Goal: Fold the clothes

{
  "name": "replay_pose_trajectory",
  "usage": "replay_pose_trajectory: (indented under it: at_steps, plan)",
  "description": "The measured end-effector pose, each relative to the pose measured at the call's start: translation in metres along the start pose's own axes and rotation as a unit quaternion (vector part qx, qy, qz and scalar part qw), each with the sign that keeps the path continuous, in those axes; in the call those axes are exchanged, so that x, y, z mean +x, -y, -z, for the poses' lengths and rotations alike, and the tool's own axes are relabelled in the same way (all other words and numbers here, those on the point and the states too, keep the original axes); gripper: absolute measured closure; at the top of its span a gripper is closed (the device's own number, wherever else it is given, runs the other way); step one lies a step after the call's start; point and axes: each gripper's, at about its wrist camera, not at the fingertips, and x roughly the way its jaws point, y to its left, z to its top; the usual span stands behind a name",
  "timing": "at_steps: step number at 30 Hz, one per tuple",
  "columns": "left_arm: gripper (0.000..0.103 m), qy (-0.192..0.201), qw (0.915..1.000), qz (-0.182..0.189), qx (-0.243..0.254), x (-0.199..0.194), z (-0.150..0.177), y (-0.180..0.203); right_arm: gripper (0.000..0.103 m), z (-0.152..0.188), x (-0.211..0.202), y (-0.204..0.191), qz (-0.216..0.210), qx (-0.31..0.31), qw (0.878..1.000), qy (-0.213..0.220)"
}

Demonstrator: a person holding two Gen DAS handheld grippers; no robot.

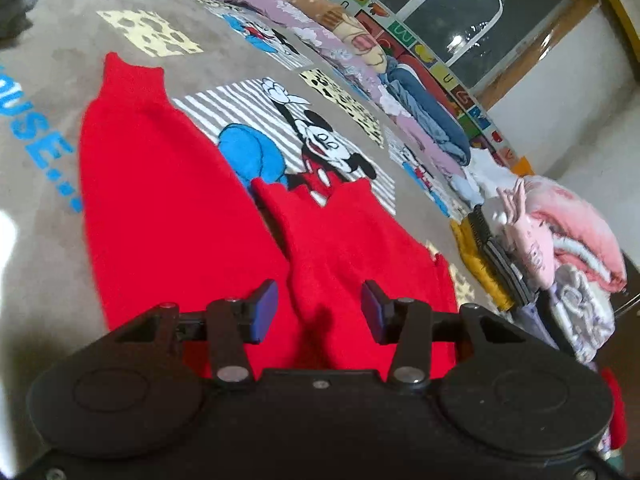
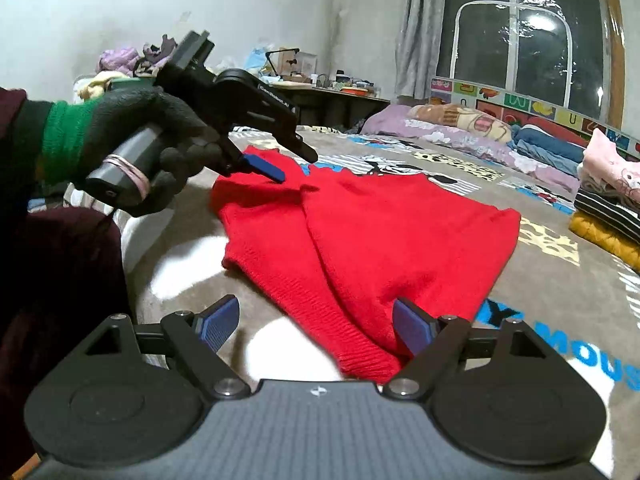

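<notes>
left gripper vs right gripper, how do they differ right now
The left gripper, held in a dark gloved hand, hangs over the far end of the red sweater; the right gripper sits at the sweater's near ribbed edge. The left one's jaws stand narrower, the right one's wider. Shared: blue pads, black bodies, both open, neither pinching the cloth.
</notes>
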Motion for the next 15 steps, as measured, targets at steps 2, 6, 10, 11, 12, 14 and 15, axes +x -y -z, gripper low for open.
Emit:
replay_pose_trajectory:
  at_steps: [2, 6, 10, 11, 12, 14, 15]
  plan:
    - [0.059, -0.001, 1.0000, 0.002, -0.004, 0.005, -0.005, 0.000, 0.020, 0.001, -0.004, 0.001, 0.000, 0.005, 1.000, 0.003]
    - [0.061, -0.002, 1.0000, -0.003, -0.009, 0.014, -0.015, 0.000, 0.020, 0.001, -0.004, 0.005, -0.004, 0.014, 1.000, 0.002]
    - [0.066, -0.006, 0.9998, -0.018, -0.001, 0.021, -0.018, 0.002, 0.020, 0.002, -0.004, 0.007, -0.009, 0.017, 1.000, 0.001]
    - [0.066, -0.007, 0.9998, -0.019, -0.001, 0.022, -0.018, 0.003, 0.020, 0.002, -0.004, 0.008, -0.010, 0.018, 1.000, 0.001]
    - [0.066, -0.009, 0.9998, -0.021, 0.000, 0.024, -0.017, 0.003, 0.020, 0.003, -0.004, 0.008, -0.011, 0.020, 1.000, 0.002]
    - [0.068, -0.012, 0.9996, -0.025, 0.006, 0.026, -0.015, 0.004, 0.020, 0.003, -0.005, 0.010, -0.011, 0.024, 1.000, 0.002]
    - [0.068, -0.012, 0.9995, -0.027, 0.008, 0.028, -0.015, 0.005, 0.020, 0.003, -0.005, 0.011, -0.011, 0.026, 1.000, 0.003]
